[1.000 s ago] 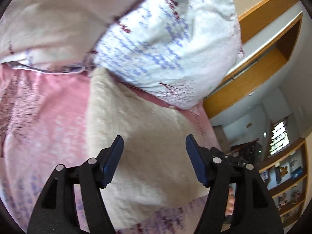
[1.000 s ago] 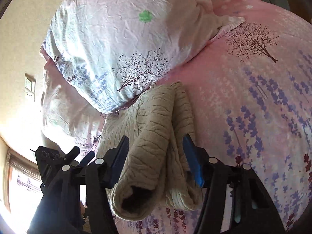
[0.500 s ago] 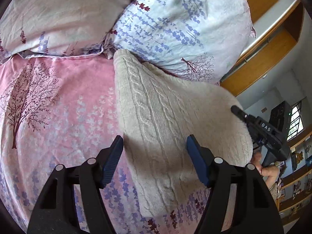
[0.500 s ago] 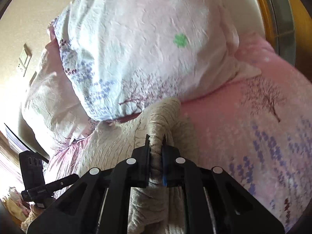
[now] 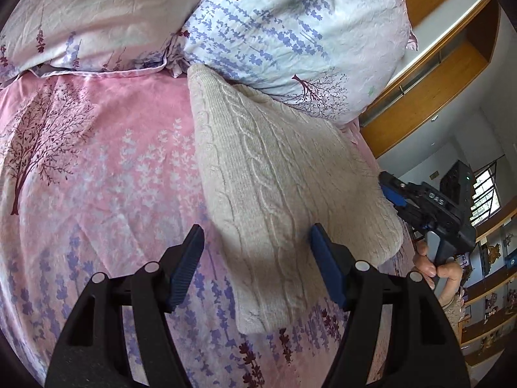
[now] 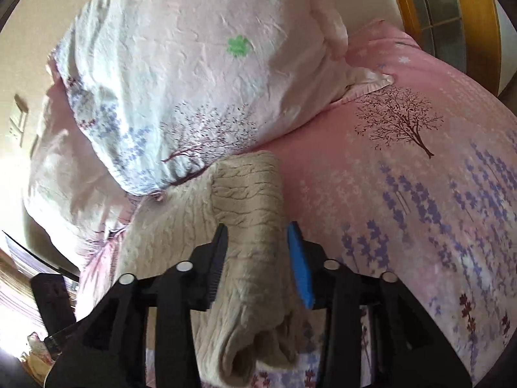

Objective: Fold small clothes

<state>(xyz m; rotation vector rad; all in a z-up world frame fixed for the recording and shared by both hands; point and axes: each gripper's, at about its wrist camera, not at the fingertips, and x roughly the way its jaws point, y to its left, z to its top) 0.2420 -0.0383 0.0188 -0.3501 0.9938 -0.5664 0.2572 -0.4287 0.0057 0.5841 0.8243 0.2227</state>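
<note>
From the left wrist view, a cream cable-knit sweater [image 5: 284,174] lies on the pink flowery bed sheet [image 5: 97,168], its far end tucked against a white and purple pillow [image 5: 290,29]. The left tool [image 5: 257,262] hangs over the near edge of the sweater with its jaws spread wide, holding nothing. I think it waits there so it can press the sweater flat. At the far side the right tool [image 5: 392,194] reaches the sweater's edge, and it has "DAS" written on it. From the right wrist view, the right tool [image 6: 258,258] is partly open around a rolled sleeve [image 6: 248,226] of the sweater [image 6: 168,236], not squeezing it. It looks ready to fold that sleeve over.
</note>
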